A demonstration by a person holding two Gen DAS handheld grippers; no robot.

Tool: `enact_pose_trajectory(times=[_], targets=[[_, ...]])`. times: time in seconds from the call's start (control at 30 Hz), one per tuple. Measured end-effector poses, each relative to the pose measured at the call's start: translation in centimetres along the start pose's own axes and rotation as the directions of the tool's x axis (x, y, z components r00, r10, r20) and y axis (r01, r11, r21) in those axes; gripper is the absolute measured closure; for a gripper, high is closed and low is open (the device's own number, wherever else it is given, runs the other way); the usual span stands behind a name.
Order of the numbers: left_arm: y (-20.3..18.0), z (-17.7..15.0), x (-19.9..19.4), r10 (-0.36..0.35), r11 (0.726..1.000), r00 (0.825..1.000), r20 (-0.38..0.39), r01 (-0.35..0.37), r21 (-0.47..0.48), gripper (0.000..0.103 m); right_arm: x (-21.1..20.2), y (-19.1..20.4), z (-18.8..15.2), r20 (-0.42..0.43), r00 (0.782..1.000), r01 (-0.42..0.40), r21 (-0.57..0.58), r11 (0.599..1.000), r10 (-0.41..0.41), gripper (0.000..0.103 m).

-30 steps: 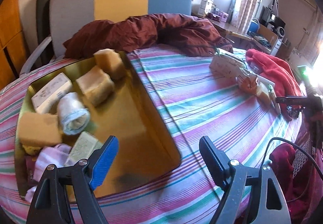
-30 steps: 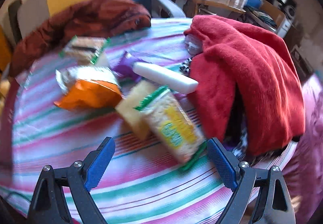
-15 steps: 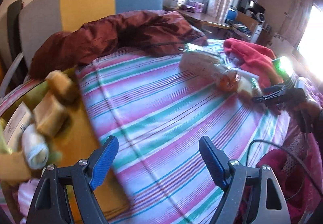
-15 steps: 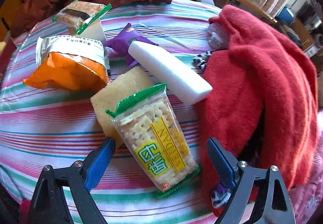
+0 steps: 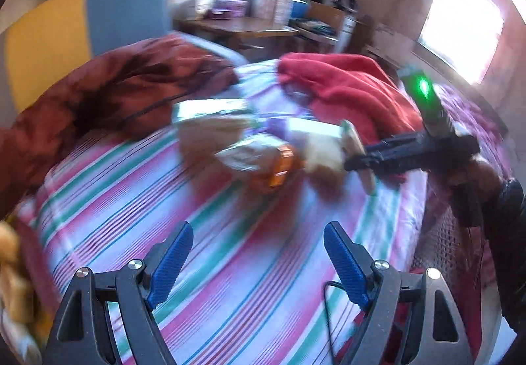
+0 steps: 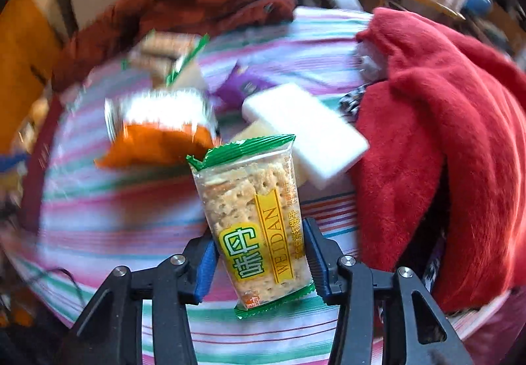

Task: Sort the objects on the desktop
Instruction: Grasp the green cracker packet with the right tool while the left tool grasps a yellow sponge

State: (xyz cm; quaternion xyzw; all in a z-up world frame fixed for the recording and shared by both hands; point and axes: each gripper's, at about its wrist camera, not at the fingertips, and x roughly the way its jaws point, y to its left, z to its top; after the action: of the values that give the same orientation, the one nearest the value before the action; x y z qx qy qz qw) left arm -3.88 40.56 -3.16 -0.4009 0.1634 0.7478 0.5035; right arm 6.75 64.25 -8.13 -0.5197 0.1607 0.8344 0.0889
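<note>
My right gripper (image 6: pixel 259 243) is closing its jaws on the clear cracker packet (image 6: pixel 256 220) with green ends, and both blue pads touch its sides. The packet stands tilted up off the striped tablecloth (image 6: pixel 115 207). Behind it lie an orange snack bag (image 6: pixel 154 141), a yellow sponge (image 6: pixel 256 131), a white block (image 6: pixel 305 128), a purple sachet (image 6: pixel 243 85) and a green-edged wafer packet (image 6: pixel 164 53). My left gripper (image 5: pixel 258 233) hangs open over the bare cloth with nothing in it. The blurred left wrist view shows the right gripper (image 5: pixel 351 164) at the cracker packet (image 5: pixel 355 141).
A red towel (image 6: pixel 443 135) is heaped on the table's right side. A brown jacket (image 6: pixel 197 3) lies at the far edge against a chair. Yellow sponges (image 5: pixel 13 266) show at the lower left of the left wrist view. A person's hand (image 5: pixel 476 171) holds the right gripper.
The left wrist view has swung right, away from the gold tray toward the pile of objects. The right gripper's jaws have come in from wide apart onto the cracker packet, which now stands up.
</note>
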Motion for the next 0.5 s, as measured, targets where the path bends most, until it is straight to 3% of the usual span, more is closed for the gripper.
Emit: enact_pose_trajectory(times=[0.1, 0.27, 0.33, 0.5], targets=[[-2.1, 1.1, 1.6, -0.055, 0.997, 0.998, -0.009, 0.055, 0.056, 0.020, -2.1, -1.5, -0.5, 0.132, 0.988, -0.099, 0.125, 0.987, 0.083, 0.054], [-5.3, 3.2, 4.9, -0.080, 0.985, 0.996, -0.038, 0.085, 0.150, 0.020, -3.2, -5.4, -1.9, 0.342, 0.926, -0.280, 0.334, 0.900, 0.161, 0.054], [-6.2, 4.1, 6.3, -0.088, 0.981, 0.995, -0.047, 0.095, 0.170, 0.020, -3.3, -6.1, -2.1, 0.347, 0.933, -0.241, 0.391, 0.888, 0.100, 0.054], [-7.5, 5.8, 10.0, -0.089, 0.979, 0.993, -0.075, 0.101, 0.178, 0.020, -3.3, -7.2, -2.5, 0.376, 0.924, -0.245, 0.461, 0.853, 0.062, 0.054]])
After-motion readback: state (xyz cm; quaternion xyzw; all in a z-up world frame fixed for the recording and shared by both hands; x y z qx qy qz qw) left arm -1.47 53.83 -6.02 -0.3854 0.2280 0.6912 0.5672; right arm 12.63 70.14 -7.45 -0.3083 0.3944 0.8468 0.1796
